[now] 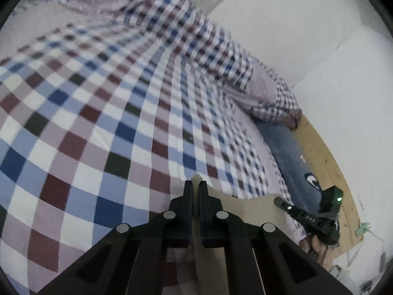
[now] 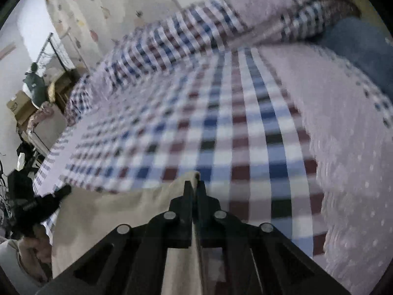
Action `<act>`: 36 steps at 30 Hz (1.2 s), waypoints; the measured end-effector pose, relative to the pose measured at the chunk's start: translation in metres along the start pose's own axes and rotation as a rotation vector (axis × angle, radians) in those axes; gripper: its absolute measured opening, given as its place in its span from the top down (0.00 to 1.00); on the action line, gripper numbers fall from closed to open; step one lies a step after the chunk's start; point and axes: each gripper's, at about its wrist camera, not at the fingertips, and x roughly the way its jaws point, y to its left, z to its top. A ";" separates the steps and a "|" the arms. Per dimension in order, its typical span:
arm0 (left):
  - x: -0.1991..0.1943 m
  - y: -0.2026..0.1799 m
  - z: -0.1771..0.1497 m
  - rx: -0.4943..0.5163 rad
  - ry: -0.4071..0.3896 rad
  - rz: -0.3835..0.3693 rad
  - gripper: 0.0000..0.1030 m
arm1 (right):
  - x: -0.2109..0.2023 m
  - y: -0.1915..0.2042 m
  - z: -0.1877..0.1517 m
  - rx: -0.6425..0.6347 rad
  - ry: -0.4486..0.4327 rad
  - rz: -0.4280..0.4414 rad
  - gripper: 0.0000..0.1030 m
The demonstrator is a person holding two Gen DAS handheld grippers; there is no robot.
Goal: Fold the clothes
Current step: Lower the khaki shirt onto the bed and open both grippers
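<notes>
A beige garment (image 1: 255,207) hangs between my two grippers above a checked bedcover (image 1: 103,113). My left gripper (image 1: 196,184) is shut on one corner of its edge, with cloth pinched between the black fingers. In the right wrist view my right gripper (image 2: 195,184) is shut on the other corner, and the beige garment (image 2: 115,211) spreads down and to the left of it. Each gripper shows in the other's view: the right gripper (image 1: 280,200) at lower right, the left gripper (image 2: 65,190) at far left, held by a hand (image 2: 32,245). Both views are blurred by motion.
A rolled checked quilt (image 1: 196,36) lies along the far side of the bed. A blue cushion (image 1: 287,152) sits by the wooden bed frame (image 1: 321,152) and the white wall (image 1: 307,24). Boxes and a metal rack (image 2: 49,73) crowd the floor beyond the bed.
</notes>
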 end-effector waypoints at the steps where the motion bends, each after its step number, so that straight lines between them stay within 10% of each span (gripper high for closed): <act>1: 0.001 0.001 -0.001 0.001 -0.001 0.011 0.97 | -0.003 0.003 0.002 -0.015 -0.021 -0.006 0.99; 9: 0.000 0.022 -0.003 -0.097 0.012 0.063 0.92 | 0.020 -0.012 -0.009 0.015 0.025 -0.203 0.89; 14: -0.009 0.032 -0.002 -0.166 0.012 -0.038 0.64 | -0.008 -0.032 -0.007 0.107 -0.015 -0.182 0.75; 20: 0.010 0.011 -0.005 -0.040 0.098 0.057 0.56 | -0.026 -0.011 -0.009 0.056 -0.006 -0.118 0.58; 36: -0.045 -0.051 -0.059 0.176 0.121 0.124 0.46 | -0.117 0.030 -0.098 0.018 0.005 -0.102 0.52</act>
